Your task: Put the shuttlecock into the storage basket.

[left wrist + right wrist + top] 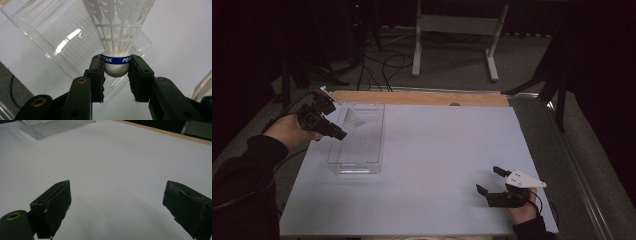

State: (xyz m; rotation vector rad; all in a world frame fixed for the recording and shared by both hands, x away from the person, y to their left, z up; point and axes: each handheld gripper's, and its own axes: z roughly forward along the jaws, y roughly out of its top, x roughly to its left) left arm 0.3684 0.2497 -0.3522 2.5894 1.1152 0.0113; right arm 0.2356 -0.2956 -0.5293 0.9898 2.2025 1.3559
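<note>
A white shuttlecock (pixel 117 32) with a blue band marked PEAK is held by its rounded cork in my left gripper (pixel 116 72), which is shut on it. In the high view that left gripper (pixel 341 134) hangs over the left edge of a clear plastic tray (pixel 374 137), the shuttlecock (pixel 353 120) pointing out above the tray's inside. The clear tray (pixel 37 27) lies beneath the feathers. My right gripper (pixel 489 181) rests low at the table's front right, open, nothing between its jaws. Its two black fingers (pixel 53 205) spread wide over bare white table.
The white tabletop (pixel 437 150) has a wooden strip (pixel 422 98) along its far edge. Beyond it stand white table legs (pixel 417 45) and cables (pixel 382 65) on grey floor. A corner of the clear tray (pixel 50 127) lies far from the right gripper.
</note>
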